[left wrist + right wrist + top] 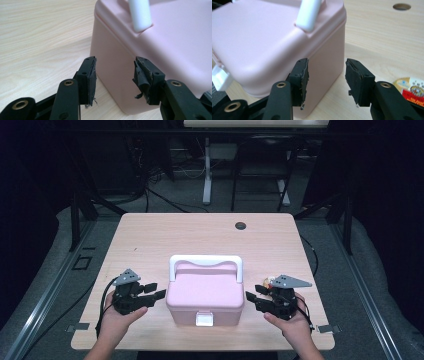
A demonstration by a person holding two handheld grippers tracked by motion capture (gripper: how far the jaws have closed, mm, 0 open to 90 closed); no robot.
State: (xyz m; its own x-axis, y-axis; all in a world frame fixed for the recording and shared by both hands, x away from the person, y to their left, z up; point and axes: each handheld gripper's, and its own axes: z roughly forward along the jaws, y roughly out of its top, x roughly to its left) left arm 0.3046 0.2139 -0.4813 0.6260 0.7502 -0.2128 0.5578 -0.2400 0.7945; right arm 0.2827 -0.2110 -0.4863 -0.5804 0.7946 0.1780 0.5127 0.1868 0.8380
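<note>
In the high view, a pink box (205, 296) with a white handle (205, 261) and a white front latch (204, 319) sits near the front middle of the bench (150, 235). Its latch faces the person, so the clasp is within easy reach. The left tool (156, 291) and the right tool (251, 298) flank it, one at each end wall and both apart from it. This symmetric stance suits steadying or lifting the box from both ends.

In the left gripper view, the jaws stand apart with nothing between them. The worn pads (92, 79) are aimed at the box's lower corner, just beside the wall but not pressing on it, so this tool is released.

In the right gripper view, the jaws are likewise parted and empty, framing the opposite corner of the box without touching it. A small printed packet (412, 88) lies on the bench beside this tool, clear of the box.
</note>
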